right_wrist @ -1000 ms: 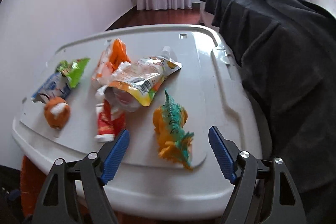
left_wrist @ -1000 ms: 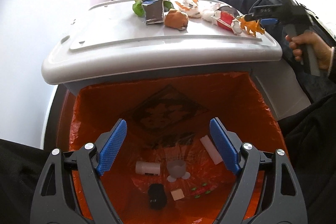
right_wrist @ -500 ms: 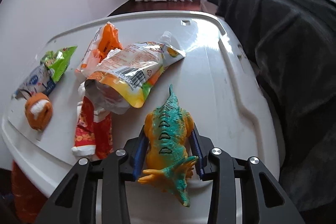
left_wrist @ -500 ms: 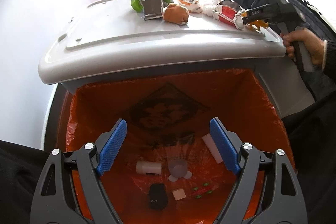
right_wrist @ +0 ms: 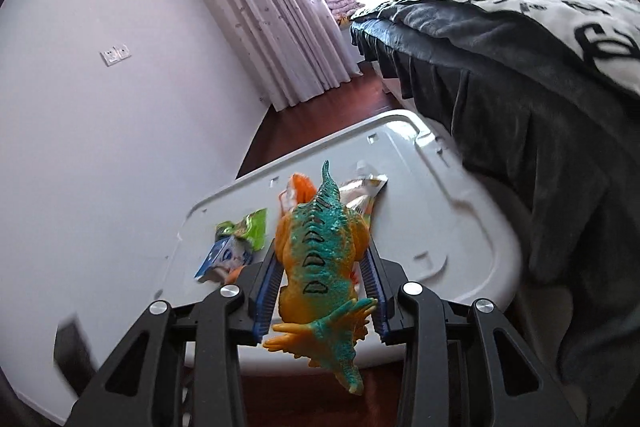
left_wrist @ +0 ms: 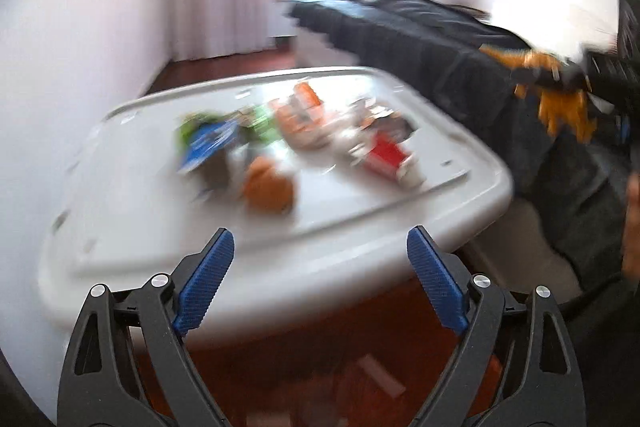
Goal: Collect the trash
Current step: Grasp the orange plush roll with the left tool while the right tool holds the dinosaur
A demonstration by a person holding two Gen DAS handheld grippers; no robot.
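An orange and teal toy dinosaur hangs above the white bin lid, with my right gripper shut on its body. In the blurred left wrist view the same dinosaur is in the air at the far right. My left gripper hovers at the lid's near edge; its jaws are opening and nothing is between them. On the lid lie an orange crumpled ball, a red wrapper, a blue and green wrapper and an orange wrapper. The orange bin liner shows below.
A bed with a dark cover runs along the lid's right side. A white wall stands to the left, and curtains hang at the back. A person's hand is at the right edge of the left wrist view.
My right gripper closed on the dinosaur and lifted it off the lid. My left gripper rose from over the open bin toward the lid, and its jaws widened slightly.
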